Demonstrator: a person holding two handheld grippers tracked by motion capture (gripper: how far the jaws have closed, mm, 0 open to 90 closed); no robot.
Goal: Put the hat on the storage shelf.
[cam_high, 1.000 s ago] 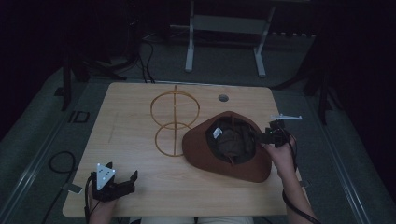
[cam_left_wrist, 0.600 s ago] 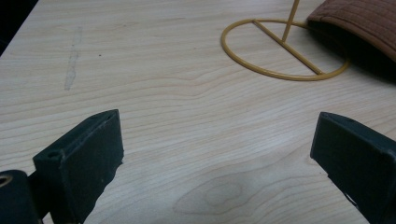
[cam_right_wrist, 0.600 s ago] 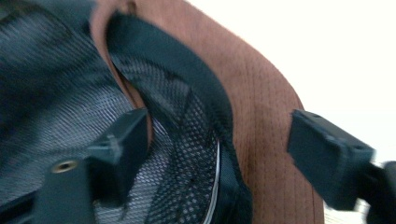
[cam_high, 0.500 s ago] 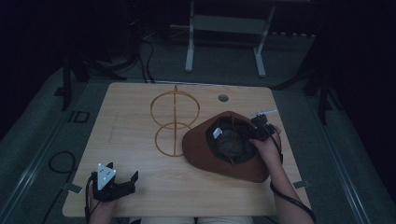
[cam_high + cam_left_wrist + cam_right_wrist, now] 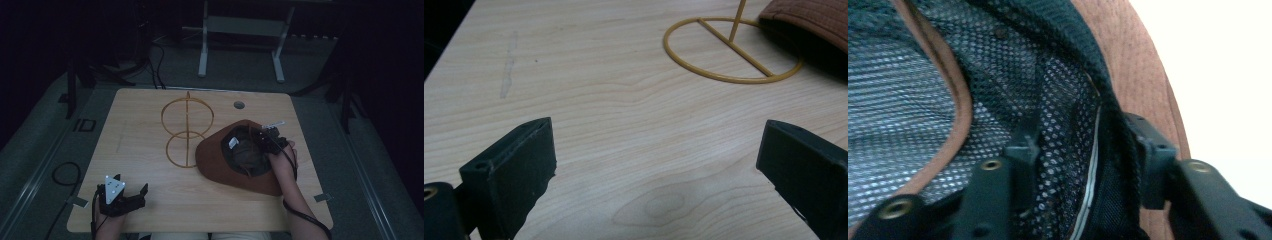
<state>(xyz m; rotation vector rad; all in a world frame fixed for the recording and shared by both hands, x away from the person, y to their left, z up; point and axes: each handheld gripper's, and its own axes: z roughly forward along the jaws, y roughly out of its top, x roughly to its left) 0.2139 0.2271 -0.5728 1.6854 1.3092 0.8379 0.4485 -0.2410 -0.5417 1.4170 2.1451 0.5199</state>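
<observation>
Brown hat lies upside down on the right half of the table, brim flat, mesh-lined crown opening up. My right claw sits at the crown's far-right rim; its jaws have just been closing, one inside on the black mesh lining, one outside on the brown wall, rim between them. Looks pinched on the hat in the right gripper view. Hat's left brim edge overlaps the yellow wire stand, which stands mid-table with a ring base and upright ring. My left claw rests at the near-left table edge, jaws spread wide, nothing between them, well apart from the hat.
</observation>
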